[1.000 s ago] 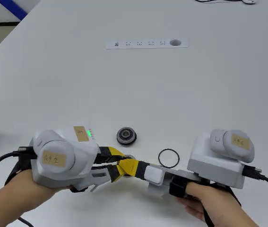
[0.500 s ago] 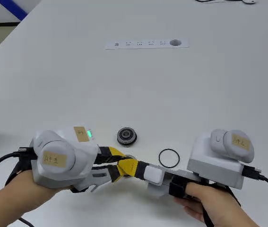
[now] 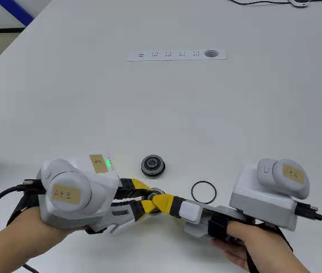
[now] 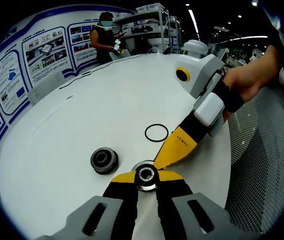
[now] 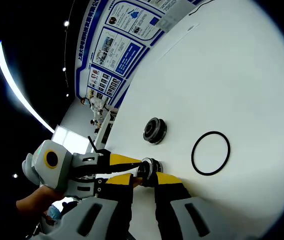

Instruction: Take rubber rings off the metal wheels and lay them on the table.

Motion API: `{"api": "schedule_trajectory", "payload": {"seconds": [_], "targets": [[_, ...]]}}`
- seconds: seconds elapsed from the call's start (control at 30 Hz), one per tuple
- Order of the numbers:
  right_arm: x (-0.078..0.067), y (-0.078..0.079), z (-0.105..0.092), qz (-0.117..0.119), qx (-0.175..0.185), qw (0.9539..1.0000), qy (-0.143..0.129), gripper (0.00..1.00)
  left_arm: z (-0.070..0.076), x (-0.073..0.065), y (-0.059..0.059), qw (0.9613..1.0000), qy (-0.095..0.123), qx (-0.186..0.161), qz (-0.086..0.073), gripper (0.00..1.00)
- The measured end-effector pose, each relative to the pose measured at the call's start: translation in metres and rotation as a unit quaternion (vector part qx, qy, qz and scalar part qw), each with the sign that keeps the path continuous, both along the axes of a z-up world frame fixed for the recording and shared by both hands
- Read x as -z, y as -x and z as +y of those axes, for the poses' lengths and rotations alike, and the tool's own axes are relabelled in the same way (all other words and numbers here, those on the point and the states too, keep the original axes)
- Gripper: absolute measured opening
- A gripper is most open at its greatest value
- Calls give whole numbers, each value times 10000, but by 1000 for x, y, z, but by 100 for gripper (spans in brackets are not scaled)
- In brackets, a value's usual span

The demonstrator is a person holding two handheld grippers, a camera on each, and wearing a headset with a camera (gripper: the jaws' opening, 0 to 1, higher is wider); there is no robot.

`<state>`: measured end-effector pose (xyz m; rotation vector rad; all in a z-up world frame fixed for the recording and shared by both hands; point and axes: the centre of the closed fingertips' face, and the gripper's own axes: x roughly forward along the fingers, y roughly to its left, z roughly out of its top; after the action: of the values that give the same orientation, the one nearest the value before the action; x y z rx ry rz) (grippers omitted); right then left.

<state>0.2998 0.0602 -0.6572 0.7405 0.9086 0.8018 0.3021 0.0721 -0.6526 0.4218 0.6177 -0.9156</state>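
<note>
The left gripper (image 3: pixel 145 197) is closed narrowly on a small metal wheel (image 4: pixel 147 176), which sits pinched between its yellow tips just above the white table (image 3: pixel 217 114); the right gripper (image 3: pixel 164 203) meets it from the opposite side, jaws drawn narrow about the same wheel, though I cannot tell whether they grip it; a second wheel (image 3: pixel 153 165), its black ring on, lies just beyond the tips; a loose rubber ring (image 3: pixel 204 191) lies flat near the right gripper; a power strip (image 3: pixel 178 54) lies far back.
</note>
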Motion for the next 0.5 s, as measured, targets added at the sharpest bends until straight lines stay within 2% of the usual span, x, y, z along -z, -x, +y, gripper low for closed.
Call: {"api": "schedule_trajectory", "payload": {"seconds": [0.13,0.43,0.47,0.5], "targets": [[7,-2,-3,75,61,9999,123,6,0,0,0,10000,6,1,1,14],[5,-2,-4,35,64,9999,100,4,0,0,0,10000,-4,-9,3,14],[1,-4,-5,-14,115,9999,21,2,0,0,0,10000,-7,-11,2,14],[3,-3,-5,36,75,10000,52,2,0,0,0,10000,2,-18,4,14]]}}
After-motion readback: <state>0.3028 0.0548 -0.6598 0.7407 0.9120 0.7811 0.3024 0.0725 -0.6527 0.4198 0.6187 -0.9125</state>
